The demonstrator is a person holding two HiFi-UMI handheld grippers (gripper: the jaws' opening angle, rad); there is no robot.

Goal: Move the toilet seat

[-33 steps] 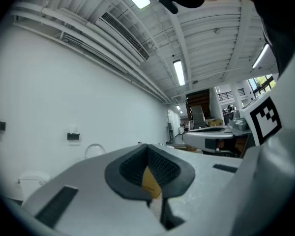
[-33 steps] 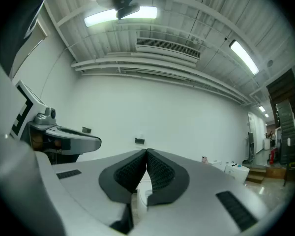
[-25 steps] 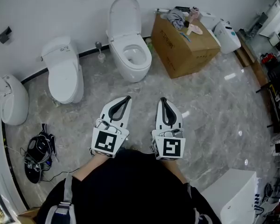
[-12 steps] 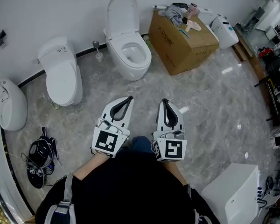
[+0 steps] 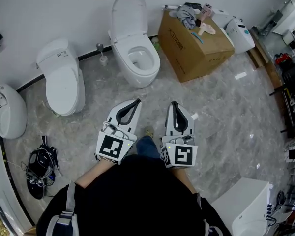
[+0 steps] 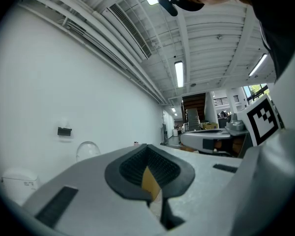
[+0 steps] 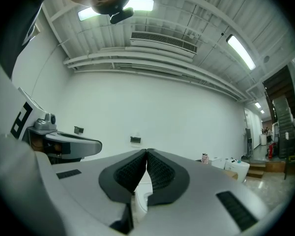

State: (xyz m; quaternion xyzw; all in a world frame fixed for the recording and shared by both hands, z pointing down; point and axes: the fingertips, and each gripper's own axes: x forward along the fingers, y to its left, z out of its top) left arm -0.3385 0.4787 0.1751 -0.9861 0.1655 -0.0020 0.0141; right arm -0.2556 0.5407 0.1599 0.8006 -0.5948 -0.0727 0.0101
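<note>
Beyond the left gripper (image 5: 133, 104) and right gripper (image 5: 174, 105), both pinched shut and empty, the white oval plastic toilet seat (image 5: 129, 14) stands raised against the wall, well apart.

Left hand-held gripper (image 5: 133, 103) and right hand-held gripper (image 5: 173, 105) side by side, level, jaws together — both empty; forearms bare

Shirt (image 5: 137, 195): black, as I saw it from above.
Strap (image 5: 68, 208): grey, over the left shoulder.
Trousers (image 5: 148, 148): blue.
Left gripper (image 5: 137, 101): white shell, black ribbed pads (image 6: 130, 167), thin wires (image 5: 108, 130), and a black-and-white marker cube (image 5: 111, 149).
Right gripper (image 5: 173, 103): looked the same to me, with its own cube (image 5: 179, 156).
</note>
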